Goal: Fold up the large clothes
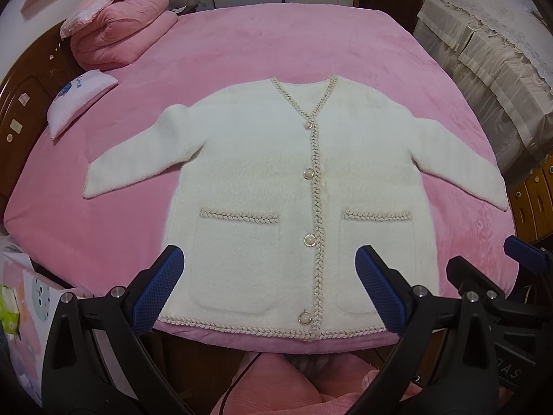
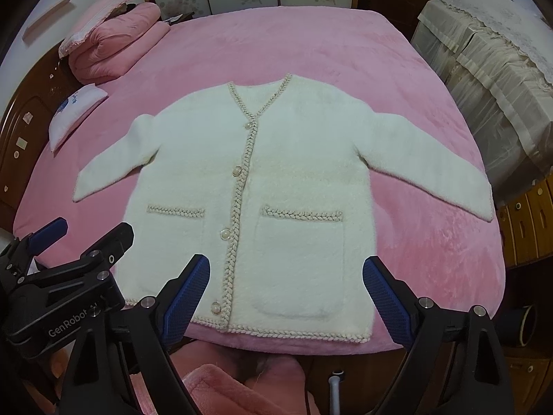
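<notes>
- The white fluffy cardigan (image 1: 262, 186) lies flat on the pink bed (image 1: 242, 52), front side up, with its bottom edge close to the near edge of the bed.
- It is buttoned shut. Four round pearl buttons (image 1: 308, 173) run up the middle beside a braided cream trim.
- The same braid runs along the bottom edge, around the V neck, and across the top of two square pockets (image 1: 238, 263).
- Both sleeves are spread out to the sides and slant down. The left sleeve (image 1: 134, 159) ends on the bed, and the right sleeve (image 2: 432, 169) reaches close to the bed's side edge.
- Nothing lies on top of the cardigan.
- The left gripper (image 1: 269, 287) hangs above the bottom edge, pointing steeply down. Its blue jaws are wide apart and hold nothing.
- The right gripper (image 2: 287, 294) hangs just beside it over the right pocket, also pointing down. Its jaws are wide apart with nothing in them.
- Farther back on the left, a small white pillow (image 1: 77, 100) lies on the bed.
- Behind that sits a folded pink quilt (image 1: 121, 31) with a pink pillow on top.
- On the right, beside the bed, stand boxes under cream covers (image 1: 484, 62).
</notes>
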The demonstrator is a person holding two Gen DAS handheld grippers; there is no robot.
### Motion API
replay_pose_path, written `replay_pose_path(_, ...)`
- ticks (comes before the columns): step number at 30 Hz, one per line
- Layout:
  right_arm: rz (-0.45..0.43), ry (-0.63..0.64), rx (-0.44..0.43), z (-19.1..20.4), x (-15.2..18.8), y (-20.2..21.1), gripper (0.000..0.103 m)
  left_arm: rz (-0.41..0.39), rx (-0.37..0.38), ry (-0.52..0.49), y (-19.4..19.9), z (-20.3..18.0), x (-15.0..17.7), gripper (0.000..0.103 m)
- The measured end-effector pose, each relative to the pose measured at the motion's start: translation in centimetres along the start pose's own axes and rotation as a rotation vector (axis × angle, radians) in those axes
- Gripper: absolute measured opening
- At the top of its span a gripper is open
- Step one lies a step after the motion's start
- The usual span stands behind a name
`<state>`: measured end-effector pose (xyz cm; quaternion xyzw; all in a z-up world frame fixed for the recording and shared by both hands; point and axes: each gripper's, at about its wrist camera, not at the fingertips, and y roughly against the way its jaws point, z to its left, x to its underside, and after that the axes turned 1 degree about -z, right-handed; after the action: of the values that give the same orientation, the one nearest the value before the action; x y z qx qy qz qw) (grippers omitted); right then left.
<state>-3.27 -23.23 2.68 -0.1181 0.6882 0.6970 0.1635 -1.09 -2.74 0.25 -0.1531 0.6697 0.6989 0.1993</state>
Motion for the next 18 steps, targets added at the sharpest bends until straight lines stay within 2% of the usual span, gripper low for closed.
replay_pose_path(18, 0.030, -0.006, 0.009, -1.0, -0.1, -1.1, 0.092, 0.011, -0.018, -0.009, -0.2, -0.7, 0.0, 0.099)
